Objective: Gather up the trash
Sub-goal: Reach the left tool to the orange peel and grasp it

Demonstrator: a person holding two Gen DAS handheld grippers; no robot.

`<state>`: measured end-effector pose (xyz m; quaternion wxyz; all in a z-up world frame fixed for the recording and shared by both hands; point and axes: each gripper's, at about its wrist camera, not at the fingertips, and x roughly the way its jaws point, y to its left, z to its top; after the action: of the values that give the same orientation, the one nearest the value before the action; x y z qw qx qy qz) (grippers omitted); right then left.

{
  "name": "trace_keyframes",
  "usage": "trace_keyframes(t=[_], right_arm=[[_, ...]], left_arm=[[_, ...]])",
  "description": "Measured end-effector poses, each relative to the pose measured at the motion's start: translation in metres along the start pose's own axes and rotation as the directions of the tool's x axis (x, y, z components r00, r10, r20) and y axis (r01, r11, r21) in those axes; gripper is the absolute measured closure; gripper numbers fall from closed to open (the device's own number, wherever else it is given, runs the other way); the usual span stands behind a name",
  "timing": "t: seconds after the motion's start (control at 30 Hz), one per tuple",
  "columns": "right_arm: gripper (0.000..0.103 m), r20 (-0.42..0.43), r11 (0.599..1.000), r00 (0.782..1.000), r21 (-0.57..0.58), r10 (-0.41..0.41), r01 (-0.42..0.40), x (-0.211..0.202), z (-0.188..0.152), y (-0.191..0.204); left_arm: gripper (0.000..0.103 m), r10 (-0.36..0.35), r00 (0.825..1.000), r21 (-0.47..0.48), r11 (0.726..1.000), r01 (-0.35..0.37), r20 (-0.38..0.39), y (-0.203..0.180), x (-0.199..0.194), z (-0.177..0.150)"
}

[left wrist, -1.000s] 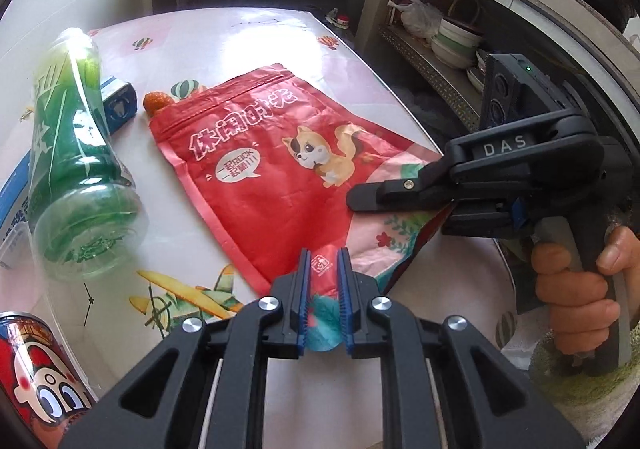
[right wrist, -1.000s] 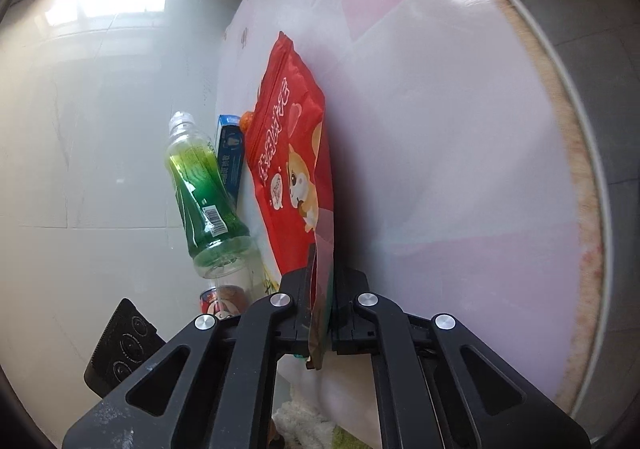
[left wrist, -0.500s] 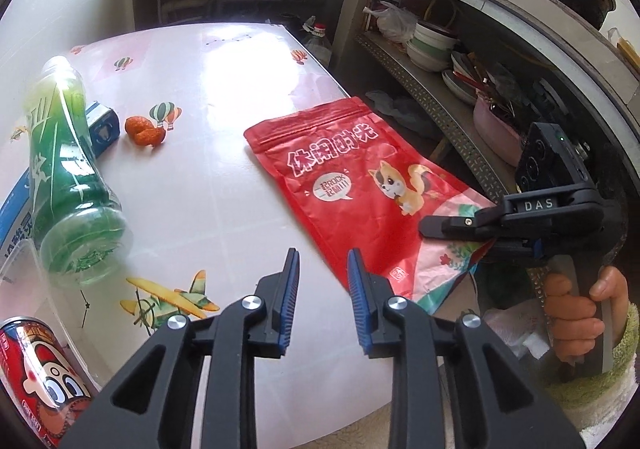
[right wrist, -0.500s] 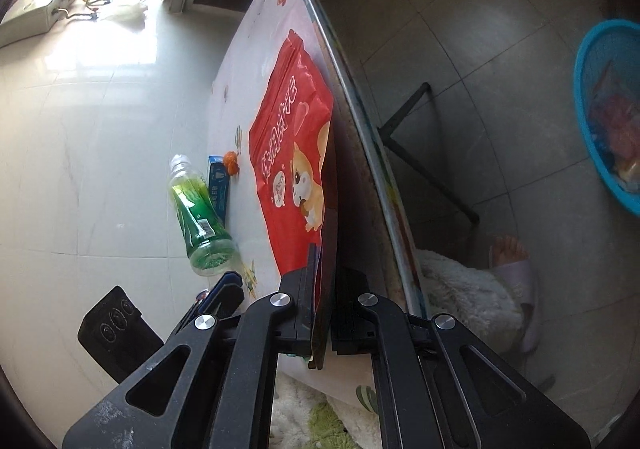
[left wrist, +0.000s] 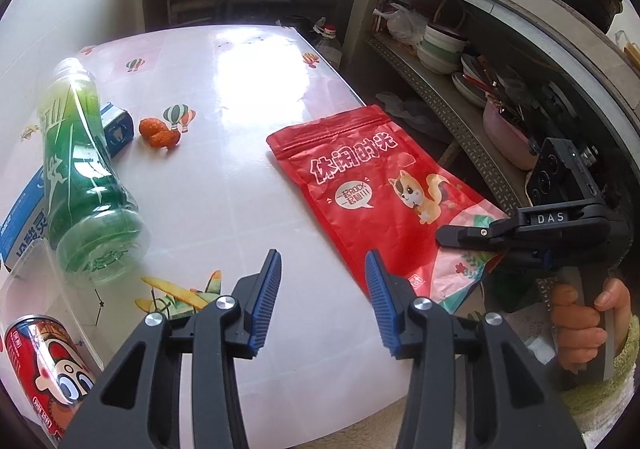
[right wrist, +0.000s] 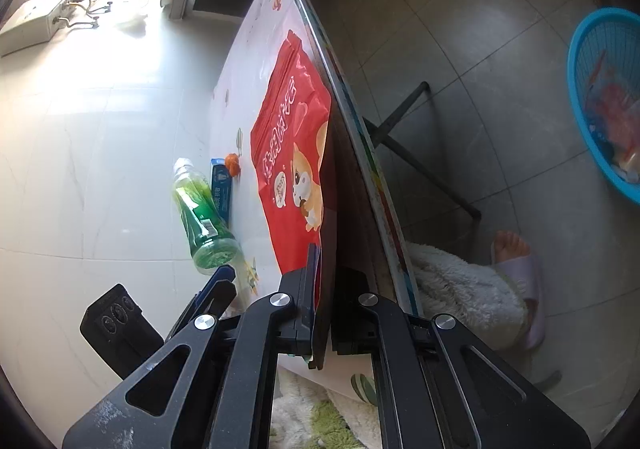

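jaws of right gripper [right wrist: 322,289] pinch red pouch [right wrist: 294,153].

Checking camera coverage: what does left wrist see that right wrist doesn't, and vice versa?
Only the left wrist view: the red cartoon can, the shelf of bowls and pots, and the hand holding the right gripper.

Only the right wrist view: the blue basket on the floor, a slippered foot, and the table's edge and leg.

Both: the red snack bag, clamped at a corner by the shut right gripper, the green bottle, the blue box, the orange scrap, the table. The left gripper is opening, nothing between its jaws.
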<state>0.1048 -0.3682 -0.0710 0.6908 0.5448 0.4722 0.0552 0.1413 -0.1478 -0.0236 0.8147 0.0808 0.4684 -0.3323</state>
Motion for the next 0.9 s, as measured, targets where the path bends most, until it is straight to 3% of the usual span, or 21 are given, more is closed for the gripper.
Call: trace_keyframes(t=[0.63,0.83,0.9], right_arm=[[0.099,0.000,1.000,1.000,0.004,0.011,-0.011,-0.004,-0.001,-0.005],[0.099,0.004,1.000,1.000,0.002,0.014,-0.014,-0.004,-0.001,-0.006],[0.099,0.006,1.000,1.000,-0.006,0.014,-0.014,-0.004,-0.001,-0.005]], left_arm=[[0.059,-0.004,1.000,-0.002,1.000,0.004,-0.005,0.000,-0.001,0.000],[0.059,-0.044,0.997,0.004,0.999,0.044,0.058,0.006,-0.048,0.020],[0.051,-0.039,0.995,0.029,0.999,0.036,0.094,0.012,-0.071,0.033]])
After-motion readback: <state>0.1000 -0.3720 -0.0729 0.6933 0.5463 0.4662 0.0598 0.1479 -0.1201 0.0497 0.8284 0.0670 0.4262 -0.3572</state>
